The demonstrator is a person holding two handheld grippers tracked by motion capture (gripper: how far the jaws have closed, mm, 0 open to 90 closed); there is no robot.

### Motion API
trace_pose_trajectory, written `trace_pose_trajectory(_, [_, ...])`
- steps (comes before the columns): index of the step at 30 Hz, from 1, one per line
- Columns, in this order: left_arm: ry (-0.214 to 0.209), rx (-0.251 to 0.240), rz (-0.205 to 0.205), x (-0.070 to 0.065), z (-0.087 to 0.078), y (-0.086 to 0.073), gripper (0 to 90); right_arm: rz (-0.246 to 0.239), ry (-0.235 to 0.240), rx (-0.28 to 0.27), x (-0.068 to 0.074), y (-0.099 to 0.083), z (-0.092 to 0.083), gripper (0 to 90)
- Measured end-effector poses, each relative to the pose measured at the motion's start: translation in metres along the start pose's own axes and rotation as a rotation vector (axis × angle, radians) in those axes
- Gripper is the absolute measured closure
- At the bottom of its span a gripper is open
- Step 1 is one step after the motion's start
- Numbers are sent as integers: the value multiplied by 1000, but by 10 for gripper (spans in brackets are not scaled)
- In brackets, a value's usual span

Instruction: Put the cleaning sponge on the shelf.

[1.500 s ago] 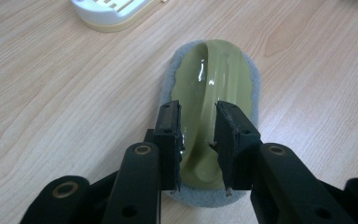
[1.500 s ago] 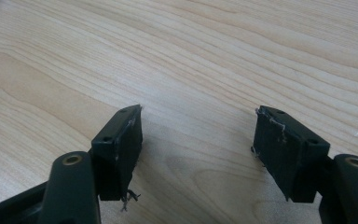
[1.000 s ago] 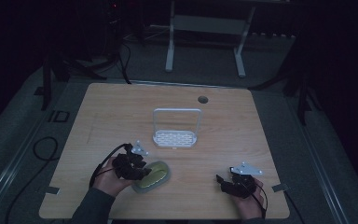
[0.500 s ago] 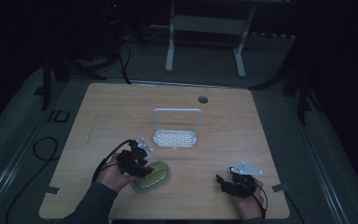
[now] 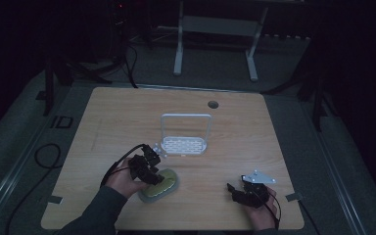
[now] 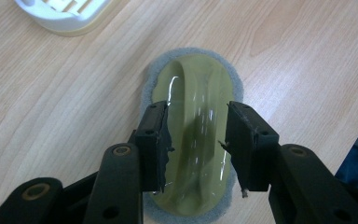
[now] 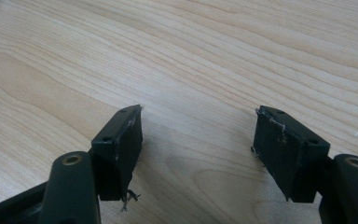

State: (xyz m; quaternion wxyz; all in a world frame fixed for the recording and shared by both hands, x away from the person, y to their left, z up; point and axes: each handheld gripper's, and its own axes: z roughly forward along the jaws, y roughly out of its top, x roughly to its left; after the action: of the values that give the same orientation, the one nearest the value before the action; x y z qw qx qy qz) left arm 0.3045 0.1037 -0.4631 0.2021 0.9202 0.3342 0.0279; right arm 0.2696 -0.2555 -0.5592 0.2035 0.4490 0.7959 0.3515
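High view: the left claw (image 5: pixel 152 172) sits over a green scrub pad (image 5: pixel 160 186) at the near left of the counter (image 5: pixel 127 117), just nearer than a white rack (image 5: pixel 186 145). The right claw (image 5: pixel 237 192) rests near right, well apart from both. To grip well, I judge the left claw should drop squarely over the pad's raised middle ridge before squeezing.

Left gripper view: the left claw (image 6: pixel 196 142) has just been opening; its jaws stand wide, straddling the scrub pad (image 6: pixel 193 107) without pressing it.

Right gripper view: the right claw (image 7: pixel 196 140) is spread apart over bare wood, holding nothing.
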Motion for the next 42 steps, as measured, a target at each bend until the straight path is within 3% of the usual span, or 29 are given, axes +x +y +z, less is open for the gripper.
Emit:
trace_pose_trajectory(14, [-28, 107, 4, 4, 8, 12, 606, -2, 0, -1, 0, 0, 0, 320])
trace_pose_trajectory(42, [-100, 273, 31, 11, 21, 27, 637, 0, 1, 0, 0, 0, 0, 319])
